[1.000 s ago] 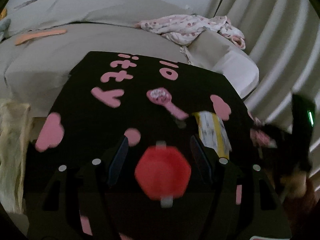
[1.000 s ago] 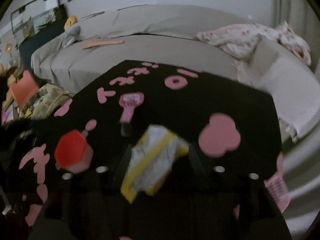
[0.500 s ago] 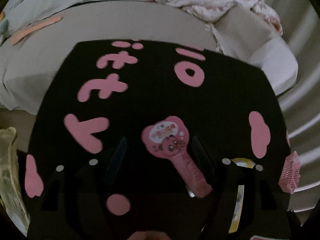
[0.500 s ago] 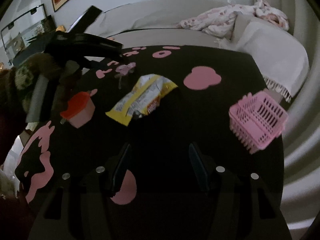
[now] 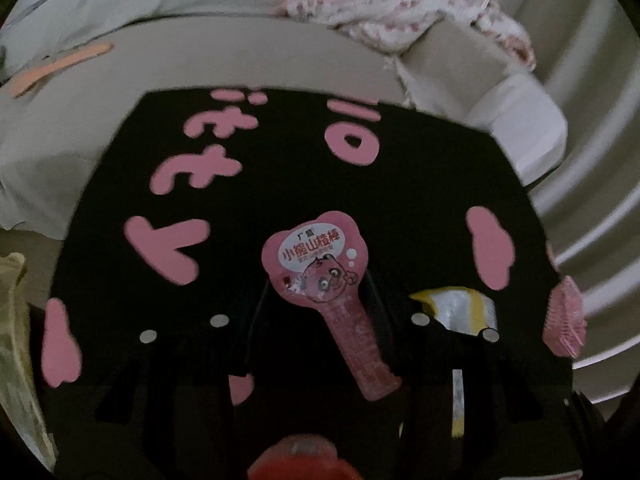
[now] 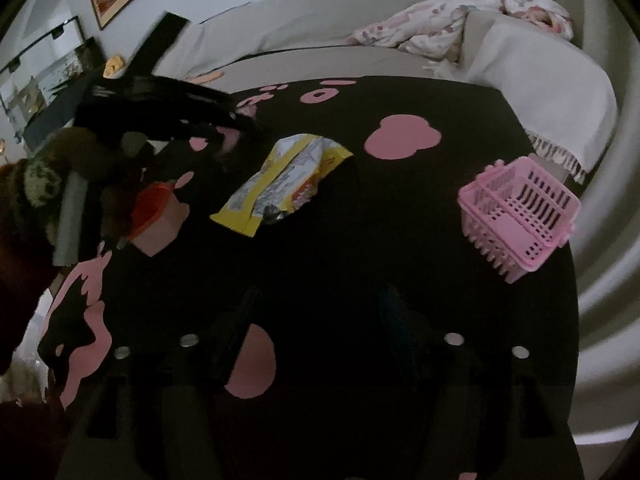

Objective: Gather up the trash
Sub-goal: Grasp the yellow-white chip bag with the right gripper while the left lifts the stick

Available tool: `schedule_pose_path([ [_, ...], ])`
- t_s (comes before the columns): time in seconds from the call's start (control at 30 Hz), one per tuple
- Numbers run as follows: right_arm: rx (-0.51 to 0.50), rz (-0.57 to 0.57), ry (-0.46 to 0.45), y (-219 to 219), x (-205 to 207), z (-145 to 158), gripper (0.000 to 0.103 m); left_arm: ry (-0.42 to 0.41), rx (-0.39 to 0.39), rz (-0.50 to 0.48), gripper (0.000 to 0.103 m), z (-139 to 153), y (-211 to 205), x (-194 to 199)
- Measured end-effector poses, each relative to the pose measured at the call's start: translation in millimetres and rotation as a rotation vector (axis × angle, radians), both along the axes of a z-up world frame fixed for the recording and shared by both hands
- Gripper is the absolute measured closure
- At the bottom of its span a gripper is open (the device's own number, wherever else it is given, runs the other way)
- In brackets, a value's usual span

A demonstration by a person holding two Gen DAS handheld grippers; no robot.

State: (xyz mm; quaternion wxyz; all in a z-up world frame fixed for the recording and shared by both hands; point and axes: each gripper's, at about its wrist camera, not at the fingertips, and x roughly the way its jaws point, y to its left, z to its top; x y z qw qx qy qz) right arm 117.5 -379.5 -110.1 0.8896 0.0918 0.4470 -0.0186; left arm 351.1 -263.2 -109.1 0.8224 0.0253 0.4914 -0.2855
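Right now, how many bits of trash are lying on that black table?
3: a pink lollipop wrapper between the left gripper's fingers, a yellow snack wrapper mid-table, and a red-lidded cup left of it. Others may be hidden.

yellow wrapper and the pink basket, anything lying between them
Nothing: in the right wrist view only bare black cloth lies between the yellow wrapper and pink basket.

Your left hand-held gripper (image 5: 318,300) is all black: two slim, dark fingers (image 5: 256,312) rising from a broad black body. Four small round silver screw heads (image 5: 219,321) dot that body, two at about 9 o'clock of the fingers and two at 3 o'clock. Your right hand-held gripper (image 6: 320,320) is built alike, with the same four silver screws (image 6: 453,338) and a faint bluish tint on the inner finger (image 6: 394,320) faces. Seen from the right wrist, at 10 o'clock, your left unit shows a black housing with a grey strip.
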Motion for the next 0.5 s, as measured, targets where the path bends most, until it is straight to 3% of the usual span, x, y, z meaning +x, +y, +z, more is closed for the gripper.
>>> schedule_pose_path([
  [0.1,-0.077,0.024,0.041,13,4,-2,0.028,-0.052,-0.042,0.014,0.06,19,25,-11],
  [0.2,-0.084,0.048,0.074,17,8,-1,0.027,-0.109,-0.072,0.045,0.06,35,54,-23],
  [0.33,0.041,0.003,-0.033,13,19,16,0.027,-0.18,-0.075,0.106,0.06,46,90,-38],
  [0.5,-0.037,-0.046,-0.094,26,64,27,0.027,-0.206,-0.071,0.183,0.06,44,129,-53],
])
